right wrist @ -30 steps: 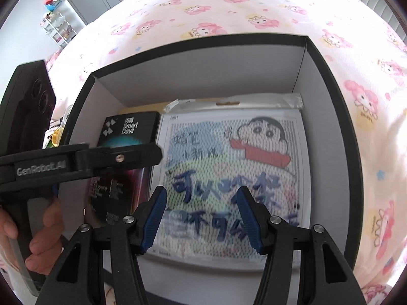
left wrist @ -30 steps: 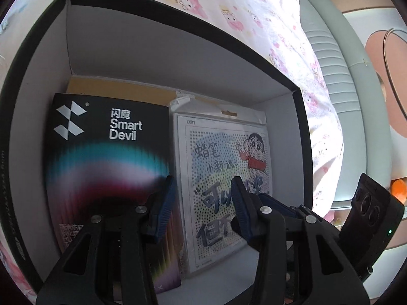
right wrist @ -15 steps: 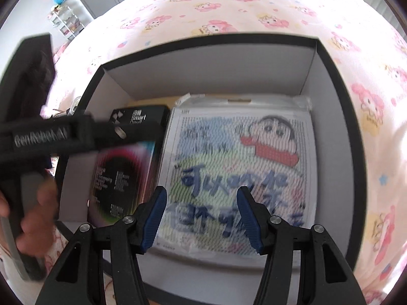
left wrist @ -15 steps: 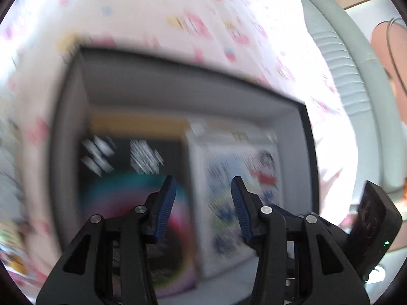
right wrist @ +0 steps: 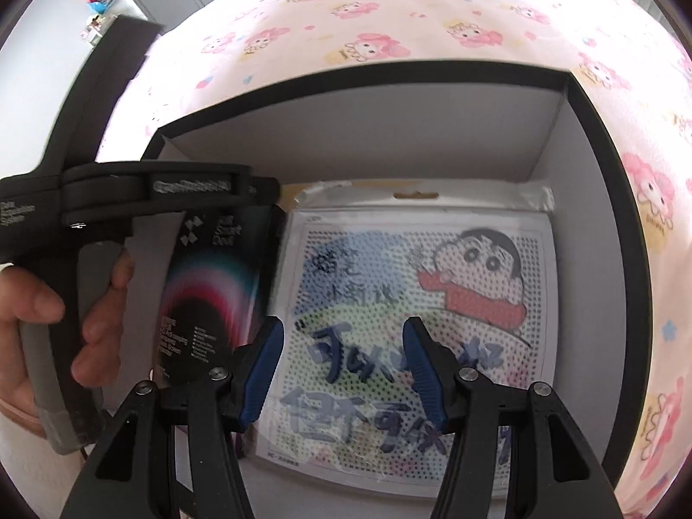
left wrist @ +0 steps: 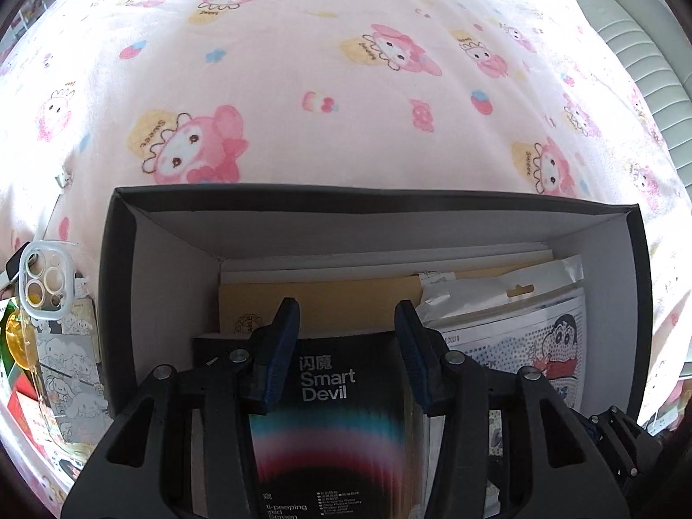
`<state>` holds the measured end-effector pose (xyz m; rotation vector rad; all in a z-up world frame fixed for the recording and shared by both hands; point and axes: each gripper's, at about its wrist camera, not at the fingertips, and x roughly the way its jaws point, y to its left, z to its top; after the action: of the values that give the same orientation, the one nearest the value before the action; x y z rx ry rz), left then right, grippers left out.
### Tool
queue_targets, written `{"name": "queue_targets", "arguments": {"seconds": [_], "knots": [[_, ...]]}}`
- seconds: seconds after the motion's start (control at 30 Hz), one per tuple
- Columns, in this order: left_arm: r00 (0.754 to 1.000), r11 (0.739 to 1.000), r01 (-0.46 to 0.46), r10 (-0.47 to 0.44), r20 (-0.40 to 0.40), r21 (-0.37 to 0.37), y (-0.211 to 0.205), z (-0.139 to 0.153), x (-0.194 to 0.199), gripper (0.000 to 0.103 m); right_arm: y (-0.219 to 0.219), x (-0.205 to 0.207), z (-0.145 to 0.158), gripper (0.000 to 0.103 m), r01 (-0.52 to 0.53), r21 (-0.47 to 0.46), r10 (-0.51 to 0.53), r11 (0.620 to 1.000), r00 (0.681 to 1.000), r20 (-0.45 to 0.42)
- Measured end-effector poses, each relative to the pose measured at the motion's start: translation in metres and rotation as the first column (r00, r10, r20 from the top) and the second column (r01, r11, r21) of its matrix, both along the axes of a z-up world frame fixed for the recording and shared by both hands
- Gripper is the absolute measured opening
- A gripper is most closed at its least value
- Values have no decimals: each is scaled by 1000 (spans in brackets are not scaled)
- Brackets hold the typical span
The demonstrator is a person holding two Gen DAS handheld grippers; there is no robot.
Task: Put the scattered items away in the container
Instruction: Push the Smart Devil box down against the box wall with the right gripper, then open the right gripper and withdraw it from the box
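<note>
While both claws hang over the box, nothing sits between either pair of fingers.

Far left, outside the box: a clear phone case (left wrist: pixel 43 279) lies on printed cards (left wrist: pixel 65 372) on the pink cartoon-print bedsheet (left wrist: pixel 346 86), just beside the container's left wall.
Container: a black box (left wrist: pixel 116 302) with white inner walls, resting on the bedsheet.
Left gripper (left wrist: pixel 346 346): spread wide, empty — it hovers above the near-left part of the box, over the Smart Devil package.
Smart Devil package (left wrist: pixel 328 424): black with a rainbow arc, lying flat in the left half of the box, partly over a brown cardboard sheet (left wrist: pixel 320 302).
Hand (right wrist: pixel 39 324): wraps the left gripper's handle, at the left in the right wrist view.
Bead board pack (right wrist: pixel 415 302): cartoon boy print in a clear bag, flat in the right half of the box, just beside the black package.
Right gripper (right wrist: pixel 344 367): spread wide, empty — poised above the near edge of the bead board pack.
</note>
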<state>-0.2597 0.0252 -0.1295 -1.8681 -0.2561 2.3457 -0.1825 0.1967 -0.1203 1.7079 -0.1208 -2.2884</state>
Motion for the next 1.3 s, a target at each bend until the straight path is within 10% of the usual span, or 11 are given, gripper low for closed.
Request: {"name": "queue_targets", "arguments": {"seconds": [0.33, 0.5, 0.9, 1.3], "knots": [[996, 976, 66, -52, -72, 210, -4, 35, 44, 45, 16, 14, 23, 54, 32, 19, -31, 999, 997, -72], [994, 941, 83, -103, 44, 329, 12, 15, 52, 45, 8, 12, 10, 54, 28, 18, -27, 999, 999, -44], [989, 935, 17, -69, 133, 353, 4, -6, 60, 41, 19, 15, -16, 54, 46, 23, -46, 999, 999, 10], [997, 935, 55, -67, 23, 351, -9, 28, 94, 50, 21, 24, -7, 54, 49, 43, -49, 998, 999, -4]]}}
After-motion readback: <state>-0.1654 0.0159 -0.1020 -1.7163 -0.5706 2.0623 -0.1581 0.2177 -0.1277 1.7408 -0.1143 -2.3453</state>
